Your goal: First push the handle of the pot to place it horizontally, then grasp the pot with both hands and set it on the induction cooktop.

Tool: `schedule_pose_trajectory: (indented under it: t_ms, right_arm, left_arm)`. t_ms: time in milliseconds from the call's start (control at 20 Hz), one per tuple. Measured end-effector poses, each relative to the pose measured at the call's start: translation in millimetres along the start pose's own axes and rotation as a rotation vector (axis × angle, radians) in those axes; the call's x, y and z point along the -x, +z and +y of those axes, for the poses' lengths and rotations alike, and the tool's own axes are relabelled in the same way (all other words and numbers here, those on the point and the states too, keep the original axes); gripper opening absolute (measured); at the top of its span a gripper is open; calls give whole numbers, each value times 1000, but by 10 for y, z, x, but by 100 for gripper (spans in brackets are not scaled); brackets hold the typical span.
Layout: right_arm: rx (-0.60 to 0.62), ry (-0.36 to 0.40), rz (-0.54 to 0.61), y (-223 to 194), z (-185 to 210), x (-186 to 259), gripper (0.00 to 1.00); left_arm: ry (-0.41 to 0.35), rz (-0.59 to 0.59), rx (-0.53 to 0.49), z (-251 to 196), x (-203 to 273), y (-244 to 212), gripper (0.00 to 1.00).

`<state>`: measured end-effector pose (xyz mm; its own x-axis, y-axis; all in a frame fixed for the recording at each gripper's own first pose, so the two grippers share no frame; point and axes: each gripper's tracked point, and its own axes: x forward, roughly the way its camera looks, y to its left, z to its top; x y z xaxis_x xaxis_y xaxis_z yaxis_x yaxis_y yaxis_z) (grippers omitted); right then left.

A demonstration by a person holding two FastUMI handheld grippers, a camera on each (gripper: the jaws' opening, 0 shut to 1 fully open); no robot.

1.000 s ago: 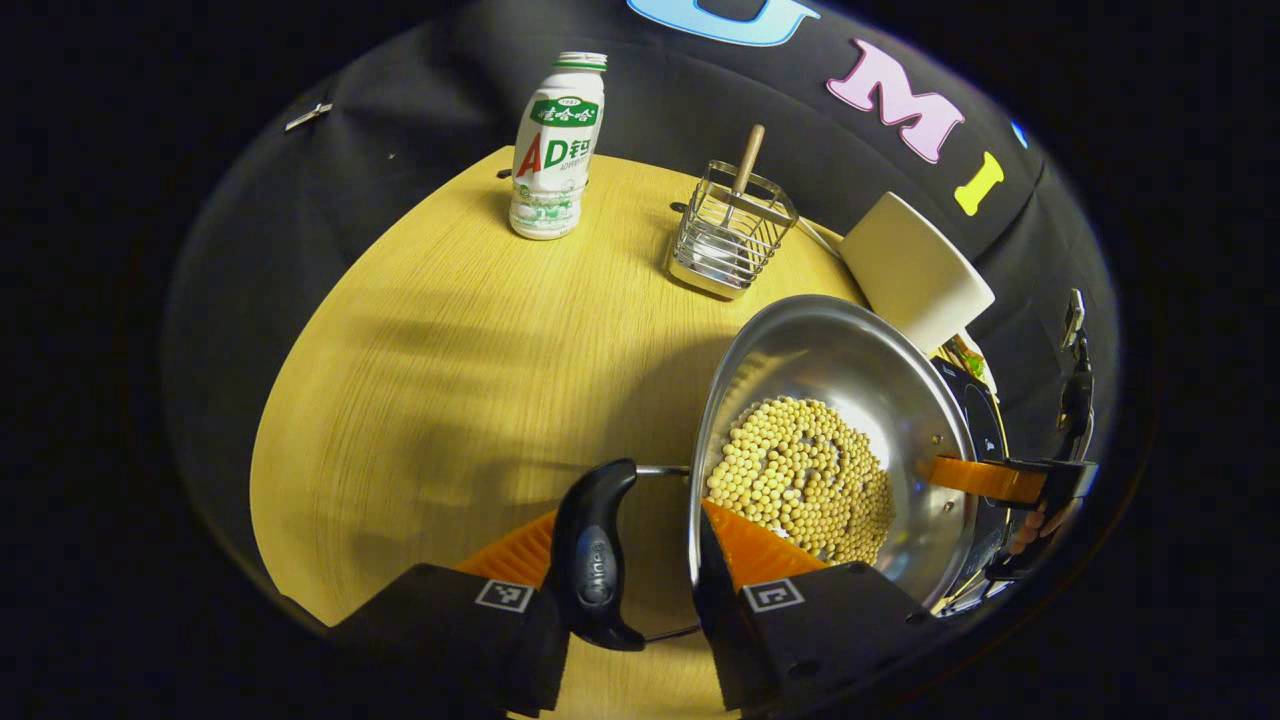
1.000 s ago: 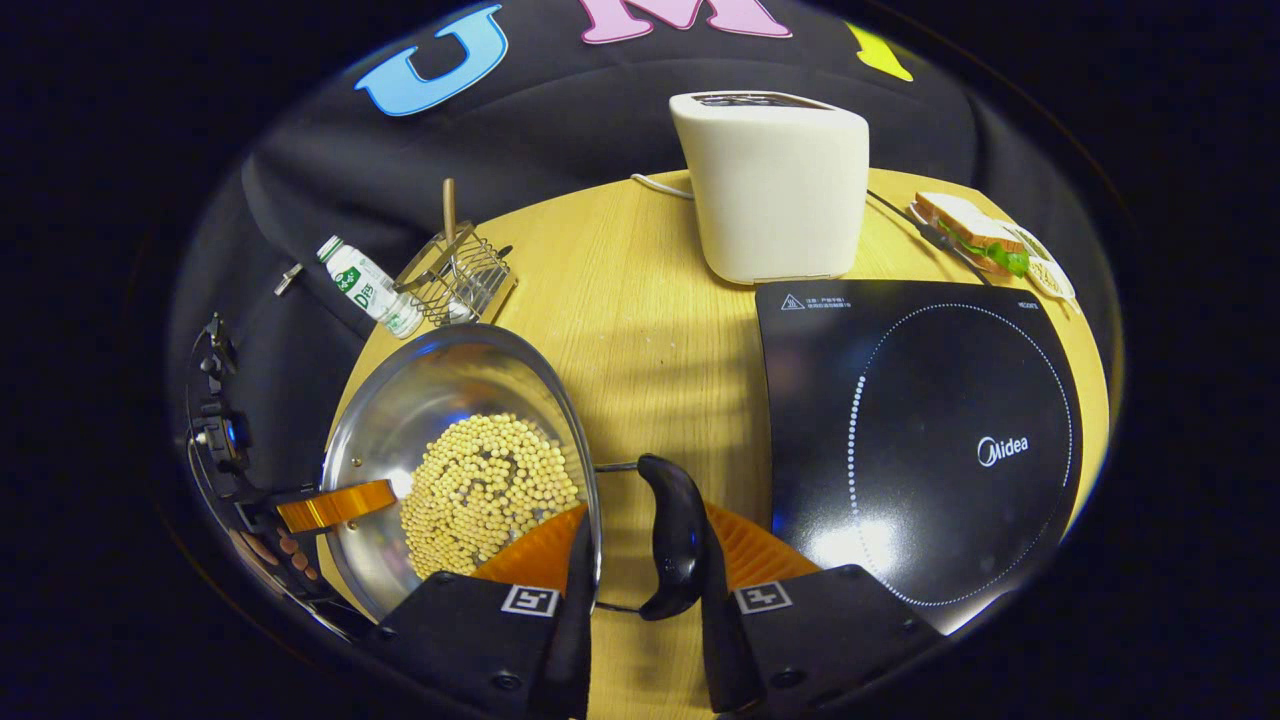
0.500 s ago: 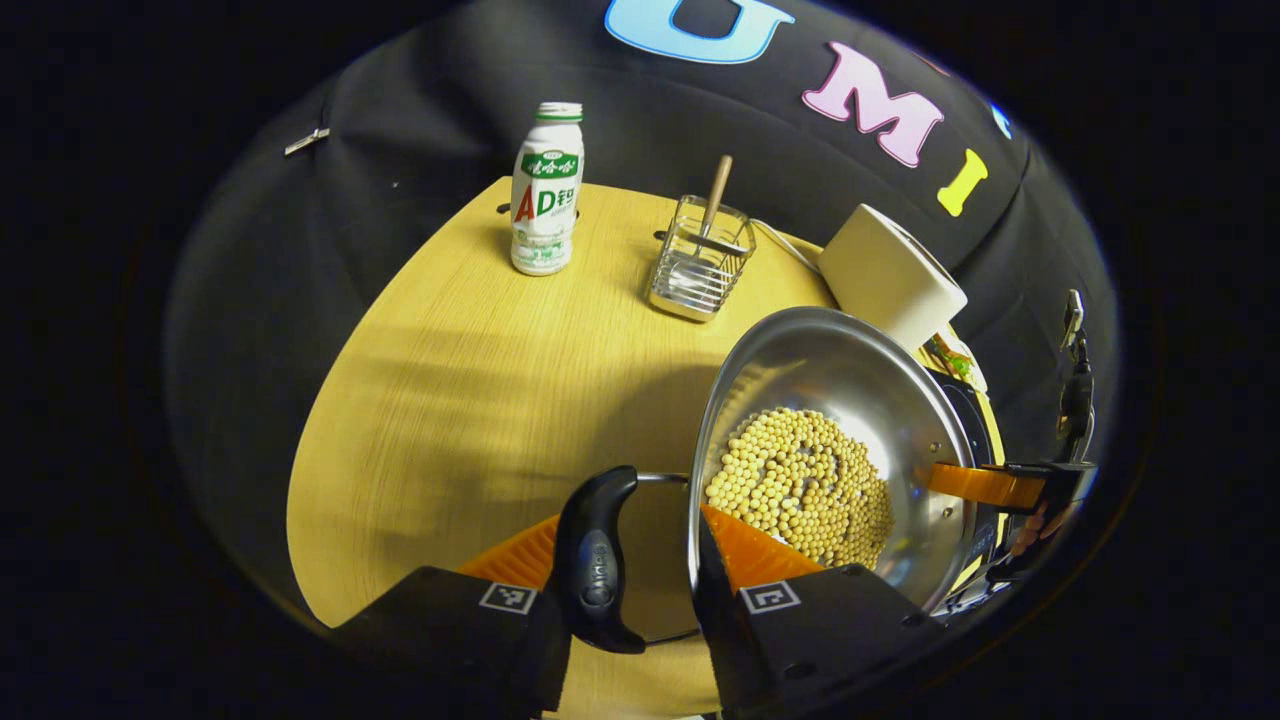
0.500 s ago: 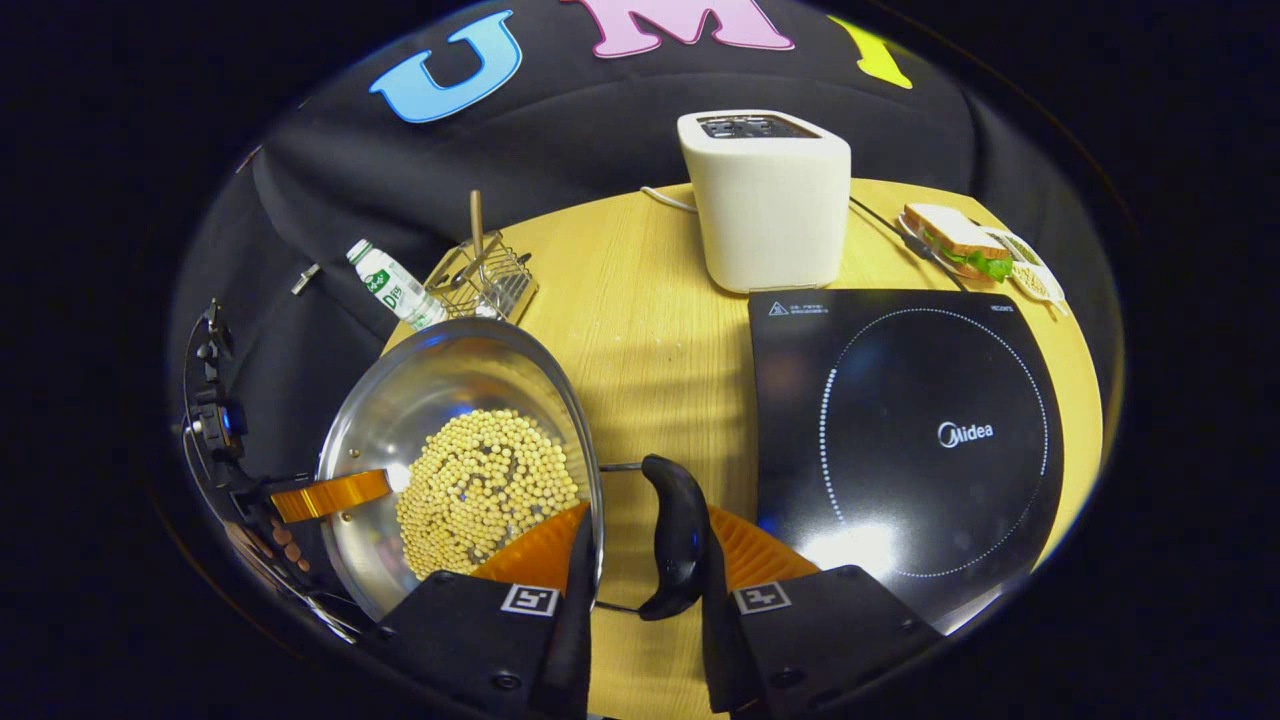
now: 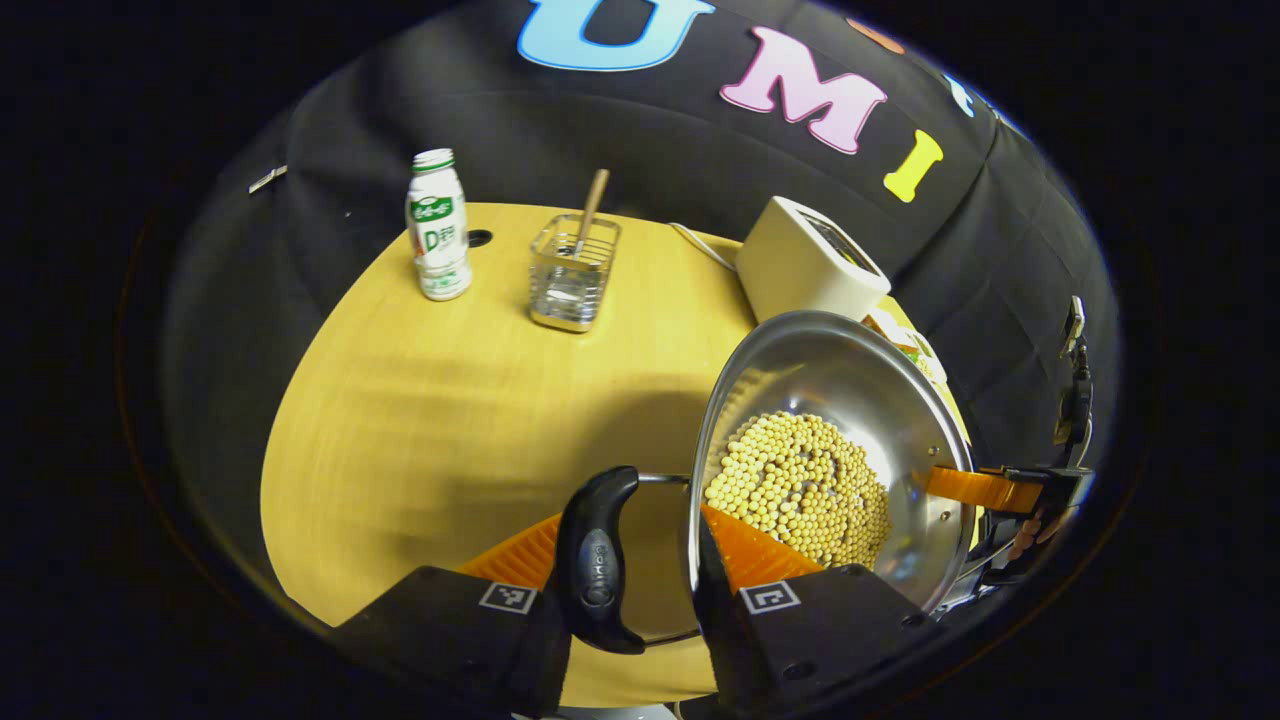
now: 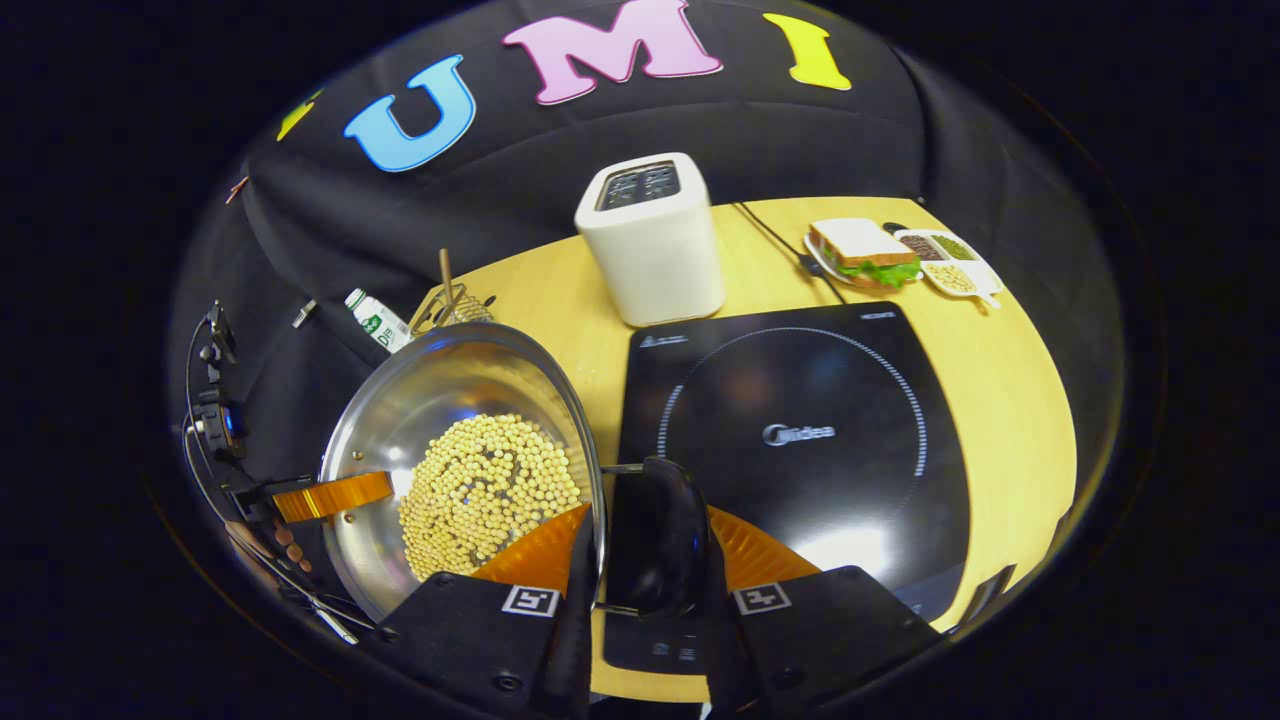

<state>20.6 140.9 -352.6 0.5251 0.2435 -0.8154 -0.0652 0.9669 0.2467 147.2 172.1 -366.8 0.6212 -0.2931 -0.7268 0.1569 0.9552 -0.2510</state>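
**A:** While the pot (image 6: pixel 450 450) hangs between the two grippers, where does it sit against the induction cooktop (image 6: pixel 800 420)?

**B:** In the right gripper view it is off the cooktop's left edge, with its right handle (image 6: pixel 665 535) already over the dark glass. I judge it lifted clear of the table (image 5: pixel 450 400) and partway across.

**A:** How will it handle?

**B:** Stiff steel, polished and likely slippery, and weighted by its load. The rim and side handles are the sensible holds, one each side, kept level.

**A:** And the grips?

**B:** The left gripper (image 5: pixel 625 585) is clamped across the pot's left handle (image 5: pixel 595 560) and rim, one finger inside the wall. The right gripper (image 6: pixel 640 585) pinches rim and handle likewise.

**A:** Contents?

**B:** A loose heap of pale soybeans (image 5: pixel 800 490) in the bottom; a tilt would send them rolling. Farther back, a wire basket (image 5: pixel 573 272) holds a wooden-handled utensil (image 5: pixel 592 205), and a small dish (image 6: pixel 950 265) beside the sandwich (image 6: pixel 862 250) holds bits I cannot identify.
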Motion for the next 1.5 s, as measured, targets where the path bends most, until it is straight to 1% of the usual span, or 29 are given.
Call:
schedule_pose_trajectory:
  t_ms: [50,250,300,350,600,850,1000,1150,1200,1250,1300,1500]
  right_arm:
    - [-7,-5,-11,68,-161,62,48]
    - [-26,-27,-24,264,-717,206,48]
    - [-34,-31,-26,318,-845,223,43]
    - [-39,-35,-26,371,-962,240,48]
    - [-51,-51,-23,573,-1509,196,48]
    - [-53,-60,0,638,-1948,169,48]
    - [-46,-58,5,675,-2090,123,48]
    - [-48,-49,13,685,-2144,62,48]
    - [-49,-46,16,686,-2146,43,53]
    - [-49,-43,18,682,-2148,18,53]
    - [-48,-39,18,684,-2144,0,48]
    - [-42,-32,24,689,-2142,-84,48]
  left_arm:
    - [-8,0,-3,-48,-6,-3,59]
    - [-27,7,-14,-219,-39,4,59]
    - [-31,9,-19,-263,-50,7,59]
    - [-34,9,-22,-297,-55,13,59]
    - [-43,20,-31,-463,-137,16,59]
    - [-51,40,-20,-471,-125,-19,59]
    - [-52,50,-5,-472,-108,-18,59]
    - [-41,47,-7,-469,-103,-17,59]
    - [-38,45,-7,-469,-101,-21,59]
    - [-39,39,-6,-473,-101,-13,59]
    - [-39,37,-4,-477,-102,-12,59]
    - [-33,40,2,-478,-109,-29,59]
